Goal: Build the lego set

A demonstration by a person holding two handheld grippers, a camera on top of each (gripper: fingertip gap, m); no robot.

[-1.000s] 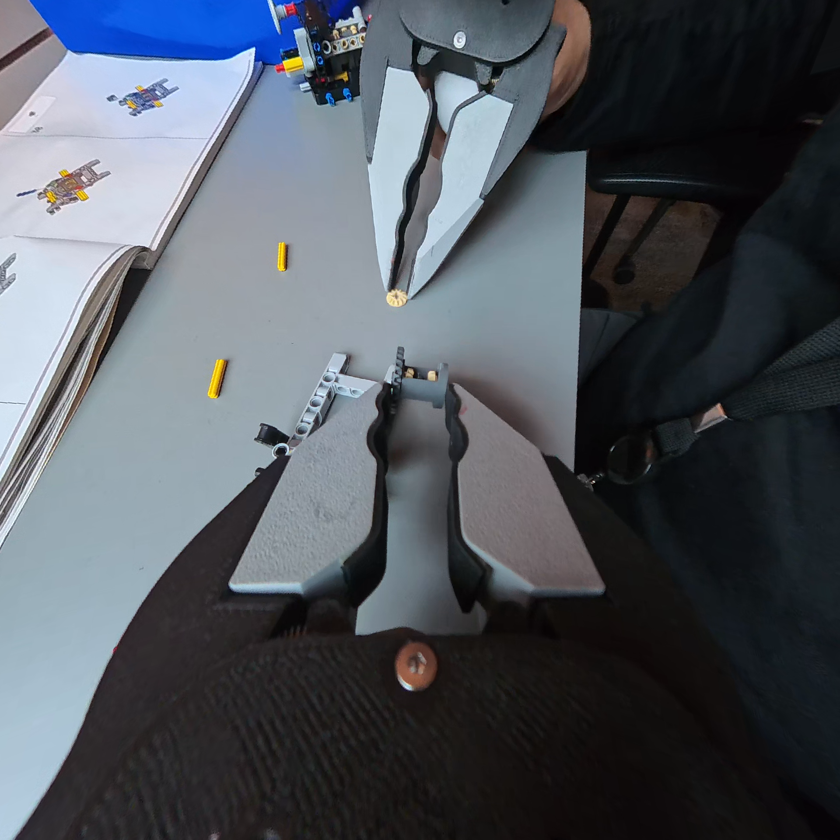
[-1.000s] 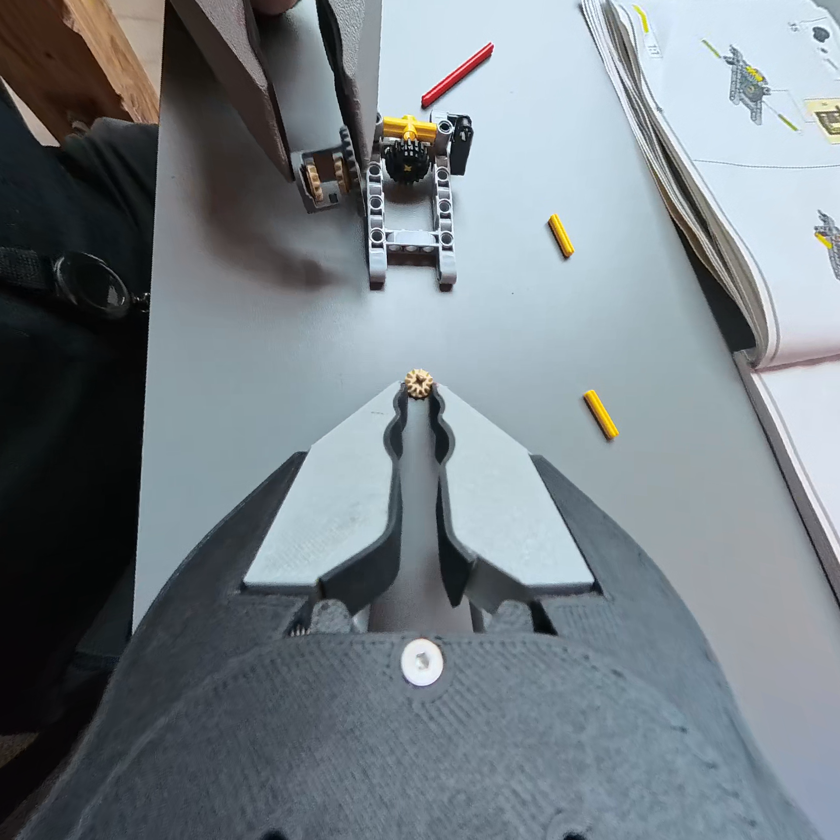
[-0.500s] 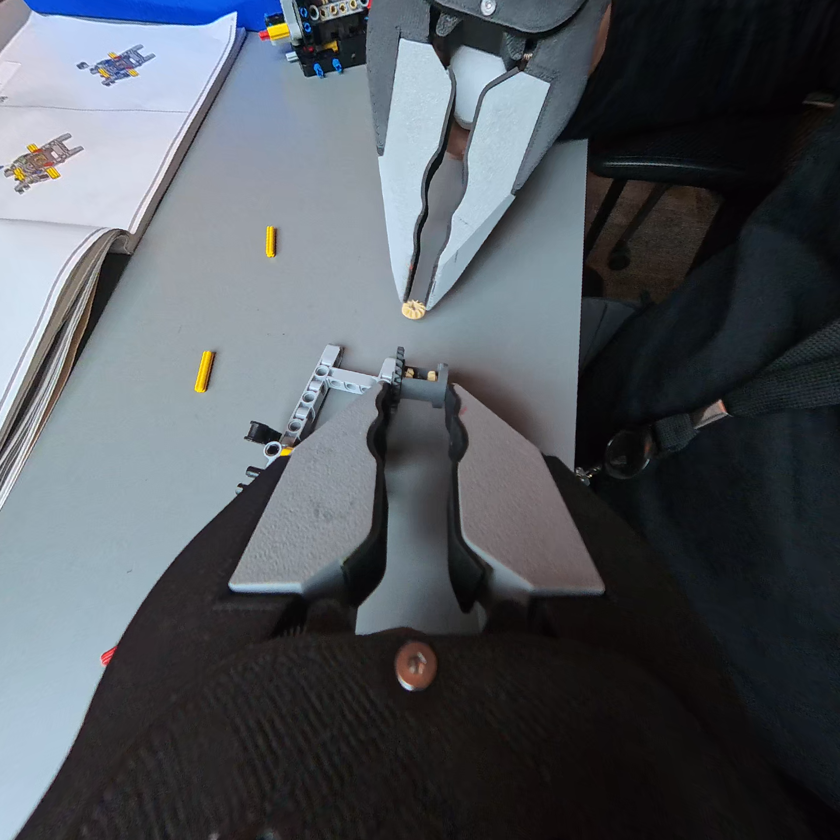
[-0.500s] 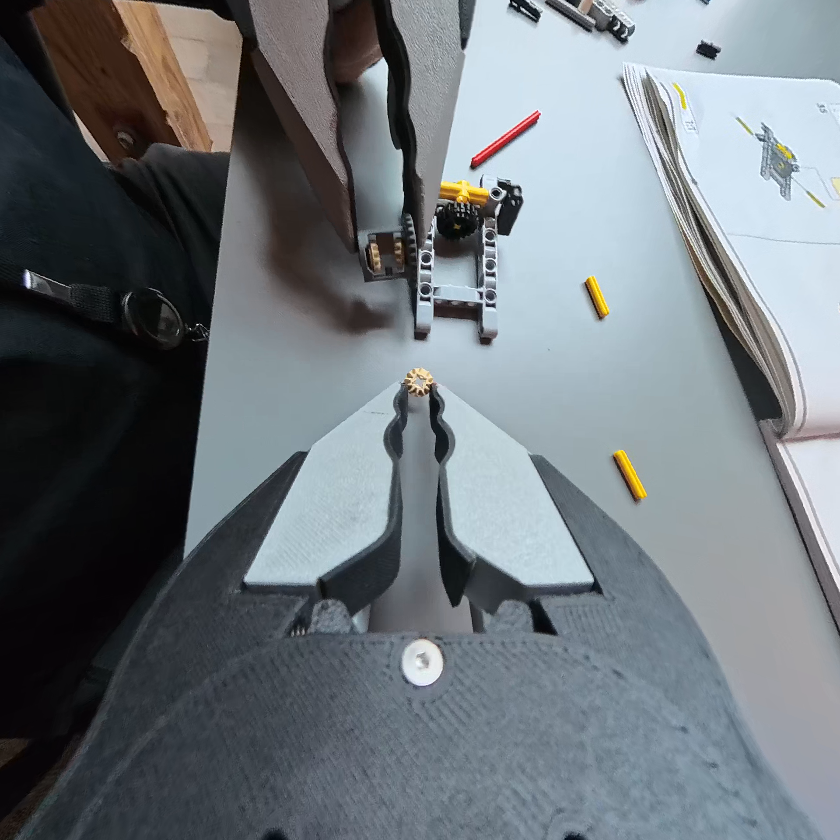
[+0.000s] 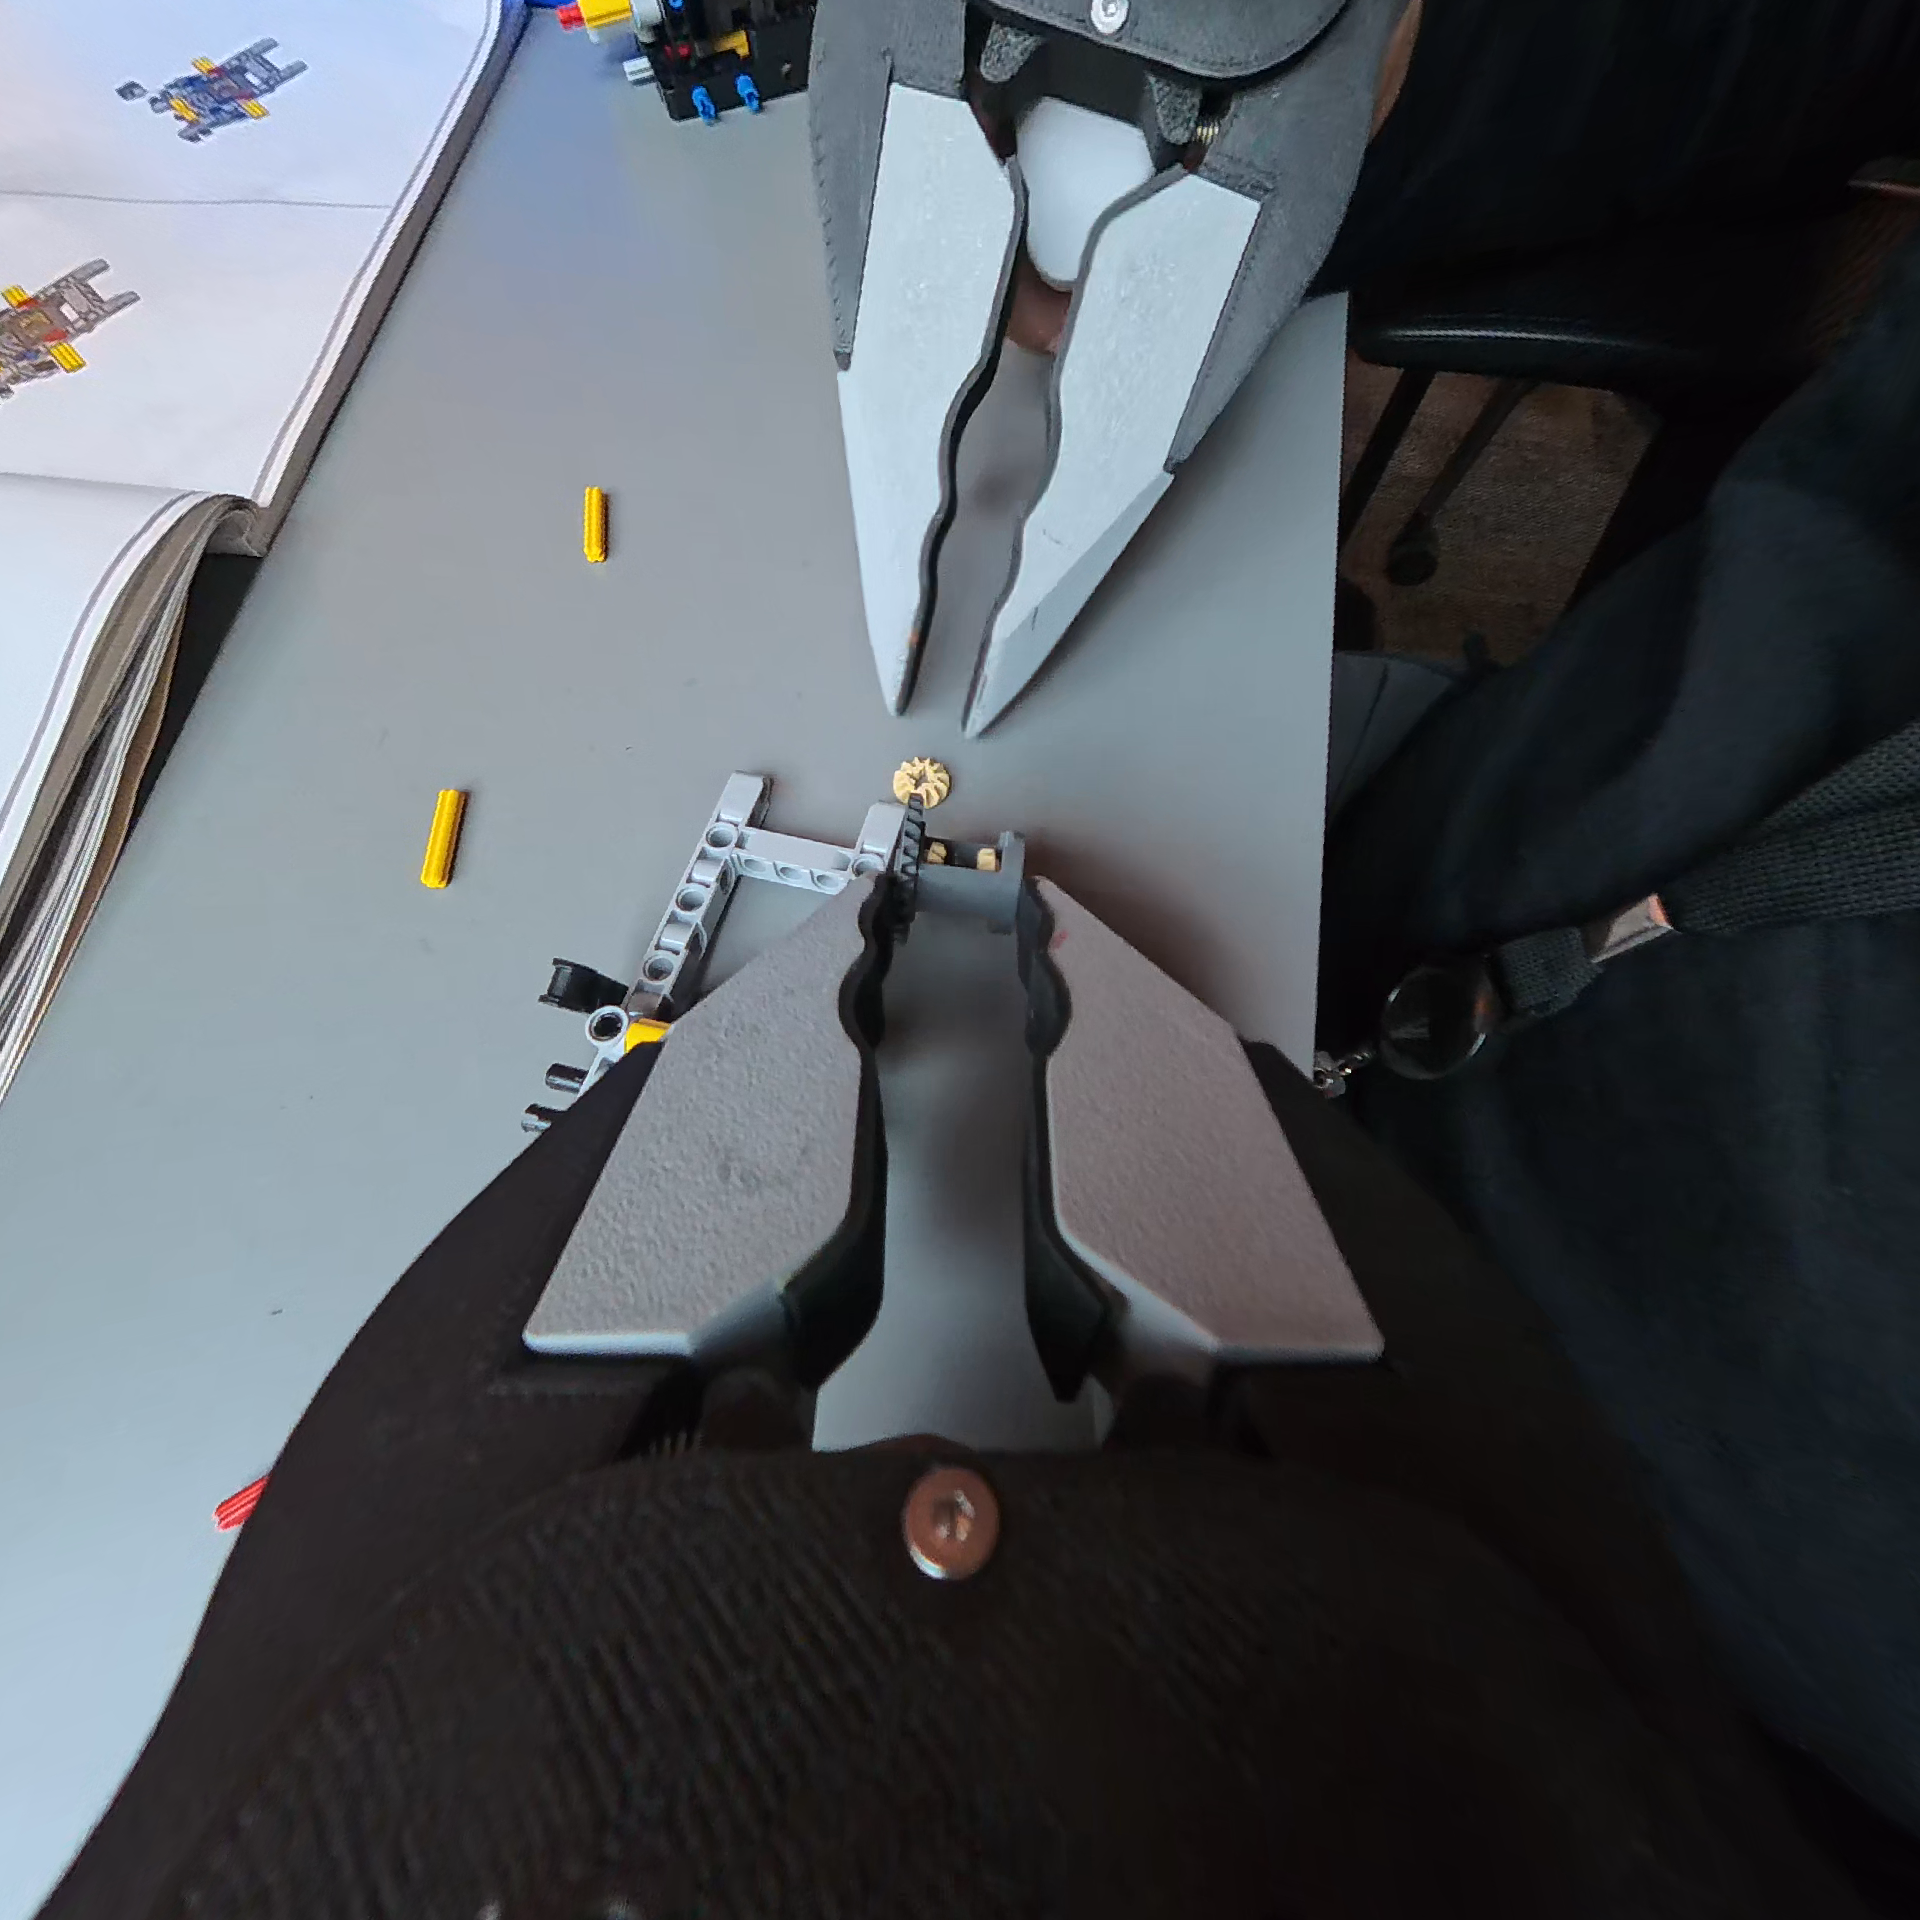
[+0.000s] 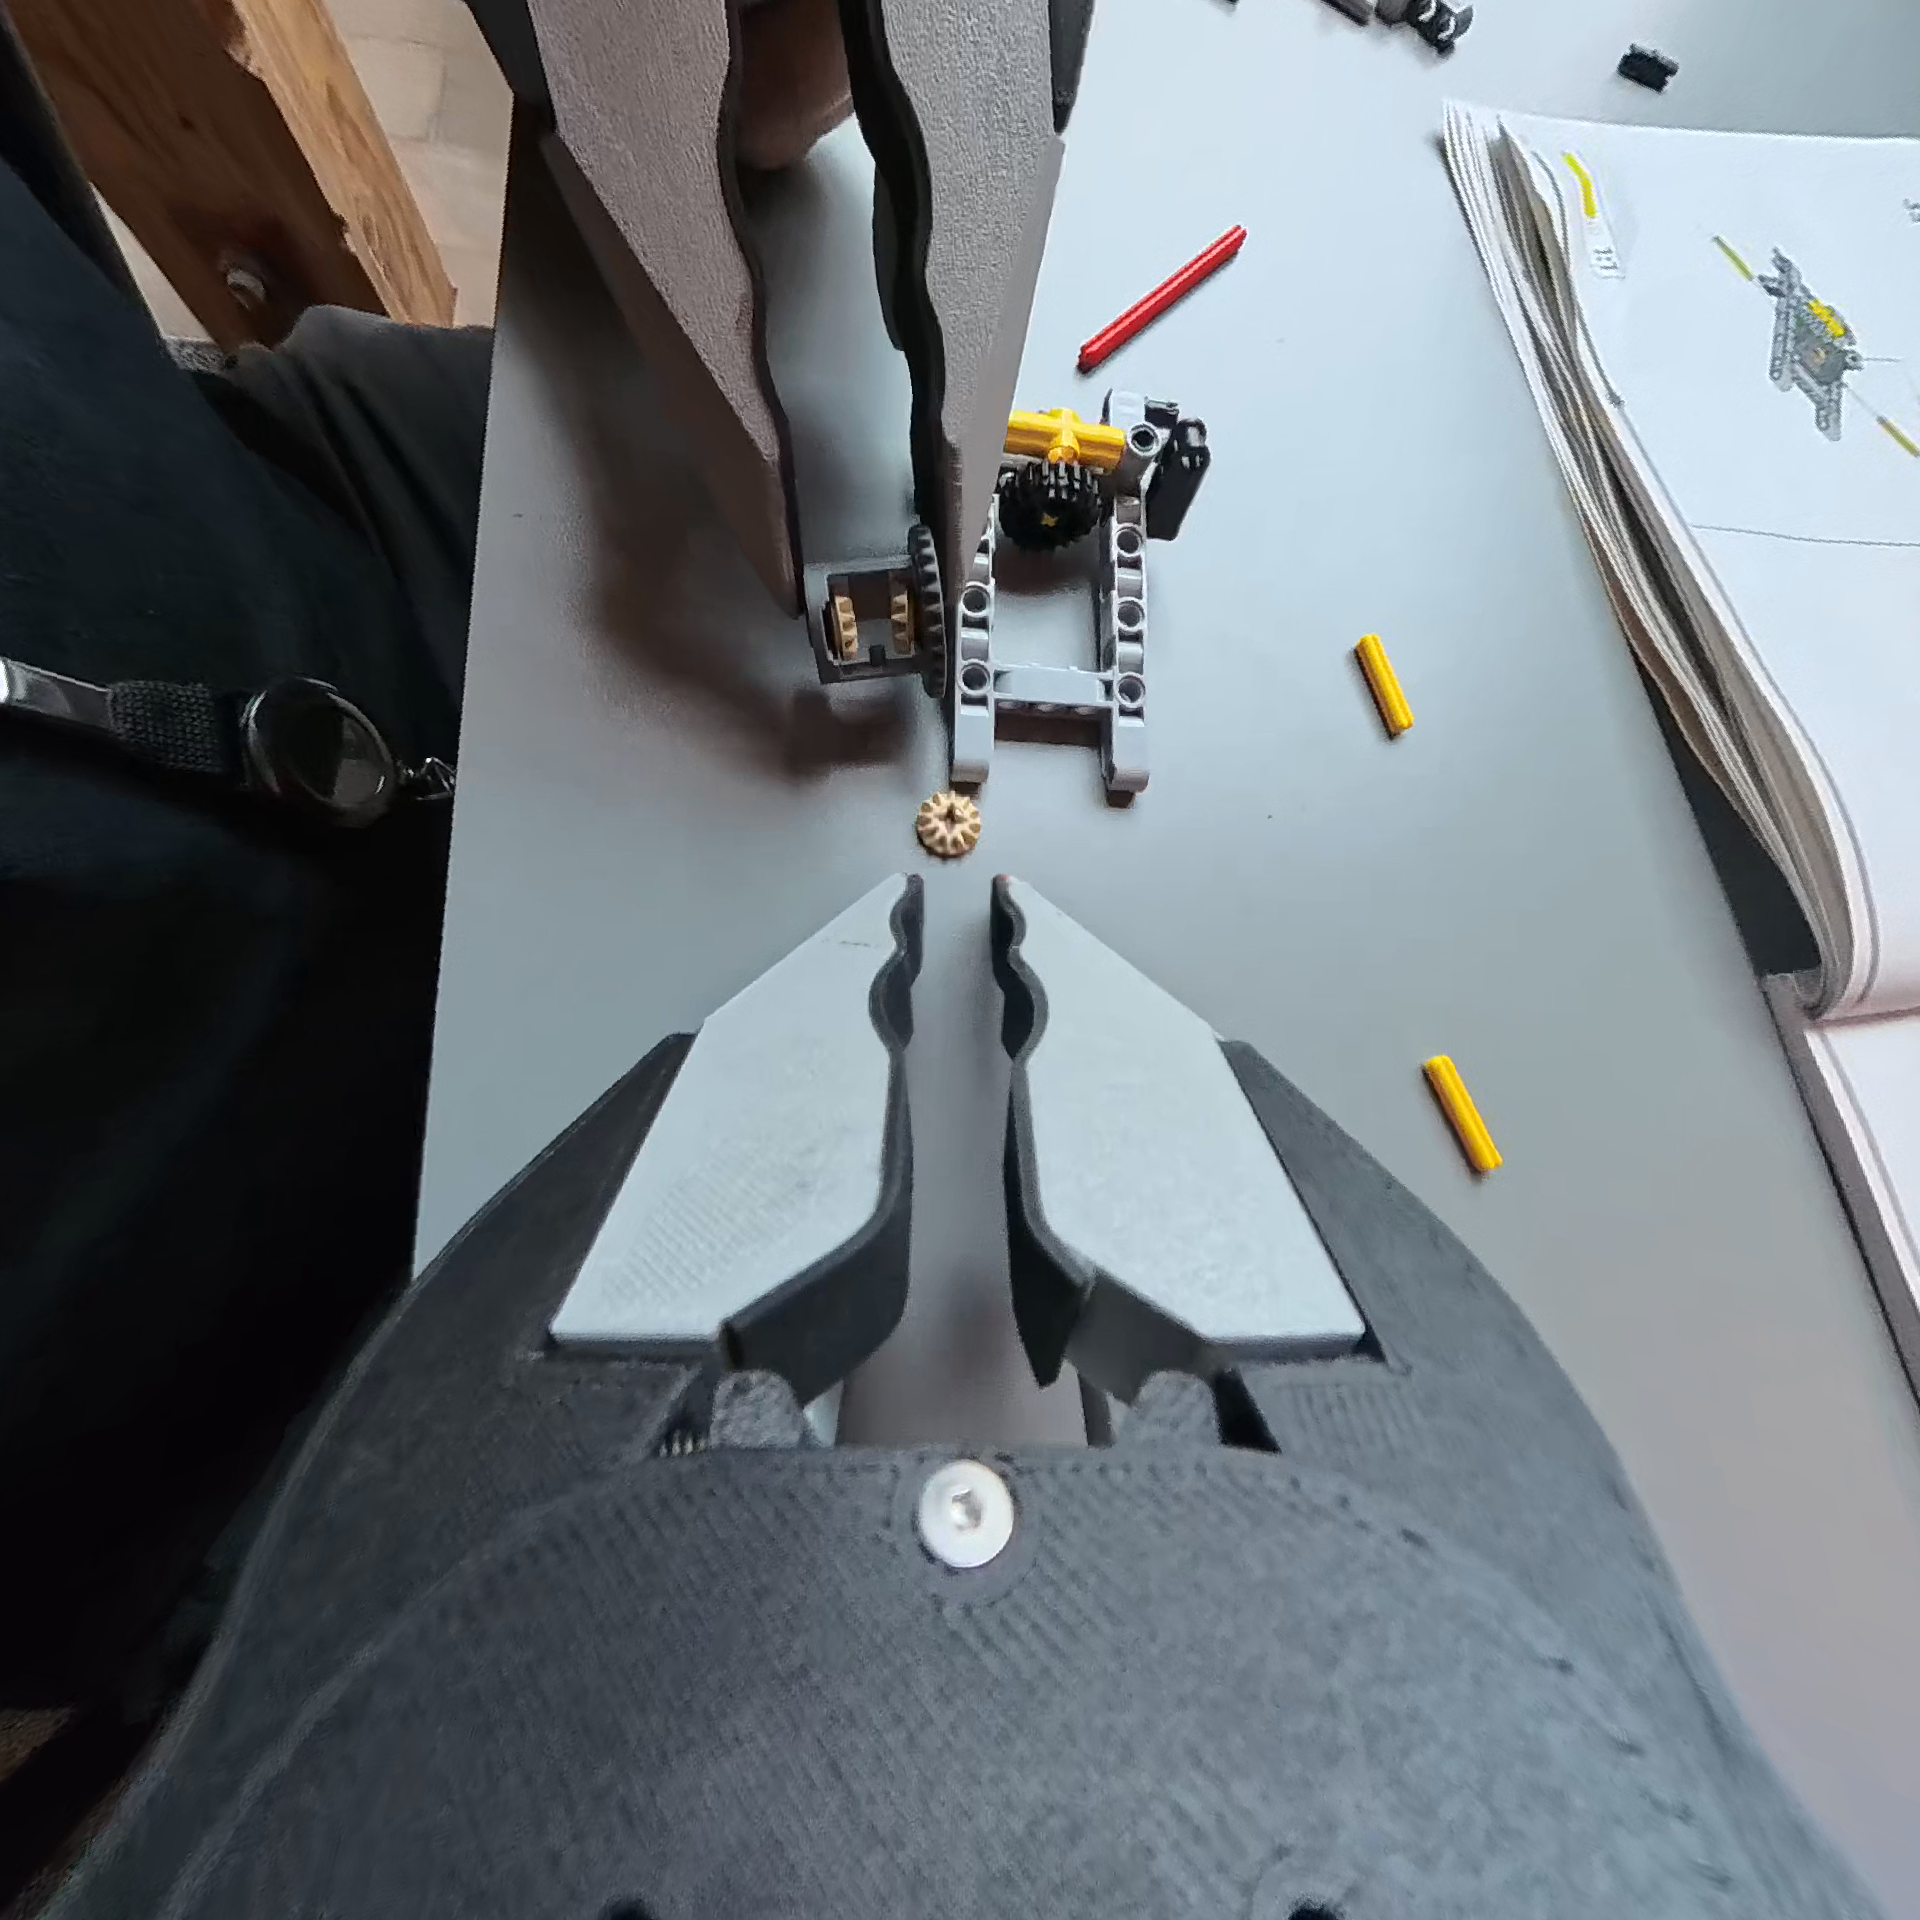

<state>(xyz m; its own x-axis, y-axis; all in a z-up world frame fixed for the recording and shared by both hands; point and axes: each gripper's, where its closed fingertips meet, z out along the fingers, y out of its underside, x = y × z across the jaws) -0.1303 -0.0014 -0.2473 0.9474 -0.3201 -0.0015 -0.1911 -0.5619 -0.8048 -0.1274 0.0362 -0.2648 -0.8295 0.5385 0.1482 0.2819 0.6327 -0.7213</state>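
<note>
We note a tan gear on the plain grey table, two yellow axles, and a red axle farther off. The frame is light grey with a black gear and yellow connector.
</note>
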